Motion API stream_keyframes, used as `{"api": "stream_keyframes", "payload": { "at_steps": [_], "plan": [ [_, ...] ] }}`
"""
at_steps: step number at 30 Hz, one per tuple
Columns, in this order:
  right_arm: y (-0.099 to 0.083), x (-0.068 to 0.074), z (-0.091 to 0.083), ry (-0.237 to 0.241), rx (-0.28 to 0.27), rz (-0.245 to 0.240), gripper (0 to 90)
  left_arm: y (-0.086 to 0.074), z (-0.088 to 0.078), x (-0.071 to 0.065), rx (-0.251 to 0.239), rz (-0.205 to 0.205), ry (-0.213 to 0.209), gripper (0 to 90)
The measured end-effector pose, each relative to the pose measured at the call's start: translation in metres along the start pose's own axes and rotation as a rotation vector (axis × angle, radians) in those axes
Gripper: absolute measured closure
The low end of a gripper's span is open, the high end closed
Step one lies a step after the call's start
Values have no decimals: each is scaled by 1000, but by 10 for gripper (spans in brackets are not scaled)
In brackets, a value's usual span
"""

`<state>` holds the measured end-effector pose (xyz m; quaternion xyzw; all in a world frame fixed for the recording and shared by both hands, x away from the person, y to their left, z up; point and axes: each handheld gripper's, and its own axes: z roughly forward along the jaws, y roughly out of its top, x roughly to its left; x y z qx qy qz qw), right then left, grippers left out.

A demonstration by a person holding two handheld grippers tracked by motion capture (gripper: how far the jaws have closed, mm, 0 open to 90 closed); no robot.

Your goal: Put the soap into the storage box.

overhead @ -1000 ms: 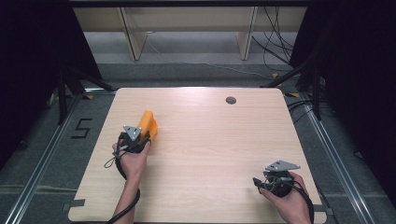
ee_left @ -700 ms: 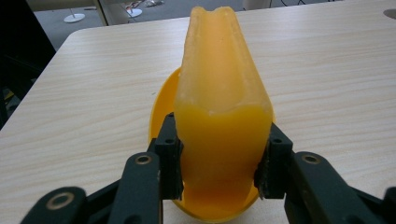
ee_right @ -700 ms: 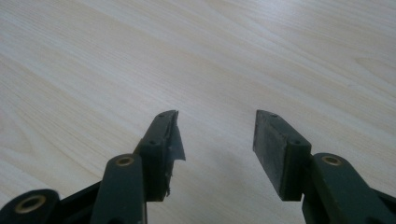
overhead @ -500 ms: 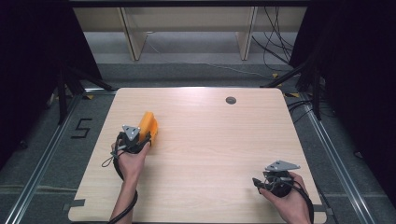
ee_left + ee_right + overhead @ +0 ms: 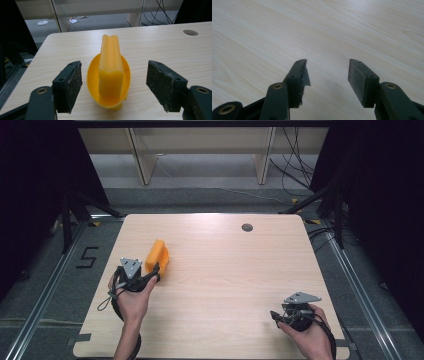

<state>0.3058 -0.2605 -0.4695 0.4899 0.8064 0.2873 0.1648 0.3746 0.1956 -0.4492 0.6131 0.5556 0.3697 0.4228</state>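
Note:
An orange-yellow plastic scoop [image 5: 158,258] lies on the left part of the wooden table [image 5: 225,270]. In the left gripper view the scoop [image 5: 110,75] shows a round yellow bowl with an orange handle running away from me. My left gripper [image 5: 113,87] is open, its jaws standing on either side of the scoop's bowl with a gap on both sides. In the high view the left gripper [image 5: 152,272] sits just behind the scoop's near end. My right gripper [image 5: 327,77] is open over bare wood, with nothing between its jaws. It rests at the table's front right [image 5: 280,316].
A dark round hole [image 5: 247,227] sits in the tabletop near the far edge. Wooden shelf legs [image 5: 142,160] and cables [image 5: 295,165] stand on the floor beyond the table. A "5" mark [image 5: 88,257] is on the floor at left.

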Motion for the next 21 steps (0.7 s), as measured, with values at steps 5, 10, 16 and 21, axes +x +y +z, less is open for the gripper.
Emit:
{"api": "stream_keyframes", "payload": {
  "at_steps": [5, 10, 16, 21],
  "plan": [
    [0, 0, 0, 0, -1, 0, 495, -11, -11, -3, 16, -18, -41, 281],
    [0, 0, -1, 2, -4, -1, 494, -36, -27, -8, 54, -13, -74, 282],
    [0, 0, -1, 4, -2, -2, 494, -49, -33, -2, 82, -25, -70, 287],
    [0, 0, 0, 2, -4, -1, 493, -56, -37, -6, 92, -20, -89, 288]
  ]
}}
